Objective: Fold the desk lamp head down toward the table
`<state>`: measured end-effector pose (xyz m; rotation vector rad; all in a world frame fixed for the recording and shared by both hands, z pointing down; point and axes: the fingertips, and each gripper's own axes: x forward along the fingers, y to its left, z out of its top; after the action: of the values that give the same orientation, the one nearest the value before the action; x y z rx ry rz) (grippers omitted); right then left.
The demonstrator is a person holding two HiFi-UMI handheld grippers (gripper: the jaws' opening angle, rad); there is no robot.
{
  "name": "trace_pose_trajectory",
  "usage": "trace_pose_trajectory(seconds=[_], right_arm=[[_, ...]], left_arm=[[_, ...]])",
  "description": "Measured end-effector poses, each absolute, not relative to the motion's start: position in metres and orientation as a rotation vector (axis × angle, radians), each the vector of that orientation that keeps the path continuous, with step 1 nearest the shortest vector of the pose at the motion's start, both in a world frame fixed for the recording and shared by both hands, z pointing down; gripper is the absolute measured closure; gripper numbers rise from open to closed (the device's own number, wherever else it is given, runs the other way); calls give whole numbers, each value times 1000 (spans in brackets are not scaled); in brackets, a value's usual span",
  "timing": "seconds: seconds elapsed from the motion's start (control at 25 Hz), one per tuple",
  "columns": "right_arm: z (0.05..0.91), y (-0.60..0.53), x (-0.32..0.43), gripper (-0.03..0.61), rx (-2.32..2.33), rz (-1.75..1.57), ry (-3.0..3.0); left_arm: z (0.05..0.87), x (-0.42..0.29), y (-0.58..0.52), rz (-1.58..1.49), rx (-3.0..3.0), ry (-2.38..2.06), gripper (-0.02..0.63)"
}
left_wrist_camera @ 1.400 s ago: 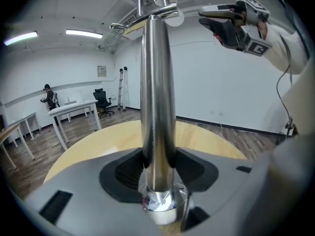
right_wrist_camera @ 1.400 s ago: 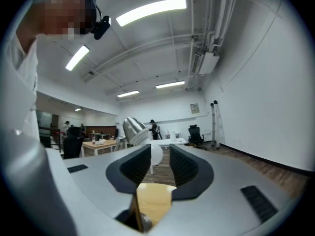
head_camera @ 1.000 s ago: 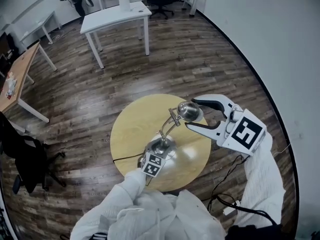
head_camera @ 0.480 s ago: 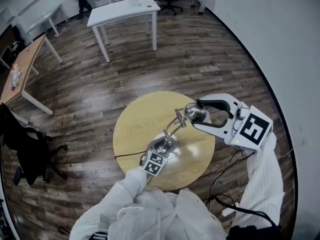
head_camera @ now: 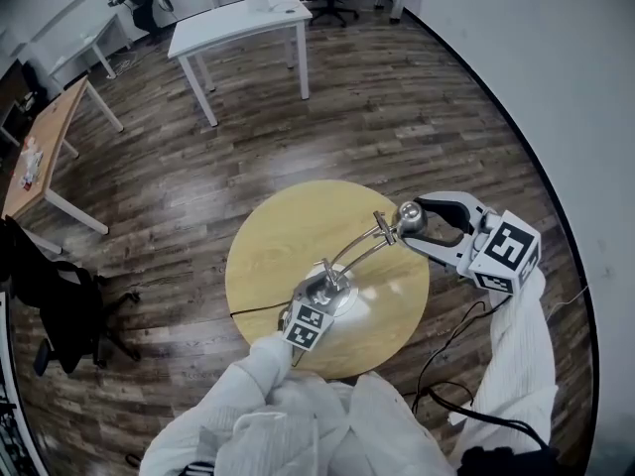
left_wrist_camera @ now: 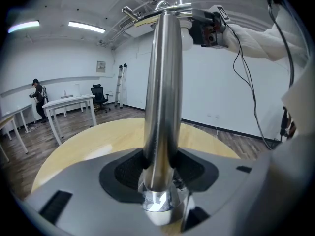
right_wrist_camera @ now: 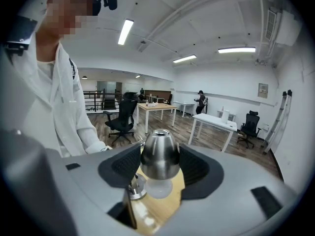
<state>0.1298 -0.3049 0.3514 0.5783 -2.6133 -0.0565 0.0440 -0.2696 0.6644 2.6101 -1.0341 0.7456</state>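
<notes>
A chrome desk lamp stands on the round wooden table (head_camera: 268, 236). Its base (head_camera: 327, 291) sits near the table's front edge, and its thin arm (head_camera: 355, 254) leans up and to the right to the lamp head (head_camera: 410, 216). My left gripper (head_camera: 319, 294) is shut on the lamp stem (left_wrist_camera: 162, 82) just above the base, with both pads pressed on the tube. My right gripper (head_camera: 409, 223) is shut on the lamp head (right_wrist_camera: 160, 155), gripping the metal shade from both sides, with the bulb below it. The left gripper (left_wrist_camera: 160, 176) view shows the right gripper (left_wrist_camera: 209, 26) high up.
A black cable (head_camera: 253, 312) runs off the table's front left. A white table (head_camera: 238, 23) stands at the back, a wooden desk (head_camera: 40, 137) at the left and a black chair (head_camera: 50, 296) below it. A white wall (head_camera: 556, 87) curves along the right.
My right gripper has carried the lamp head outward to the right and lower. The lamp arm now leans flatter over the table. The left gripper stays on the stem.
</notes>
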Motion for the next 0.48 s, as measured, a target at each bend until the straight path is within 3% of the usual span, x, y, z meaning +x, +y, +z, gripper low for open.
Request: trace_pose_trajectory(seconds=[0.48], right_arm=[[414, -324, 171, 335, 716, 222, -2688]], left_arm=[[667, 48, -272, 751, 2602, -1046, 416]])
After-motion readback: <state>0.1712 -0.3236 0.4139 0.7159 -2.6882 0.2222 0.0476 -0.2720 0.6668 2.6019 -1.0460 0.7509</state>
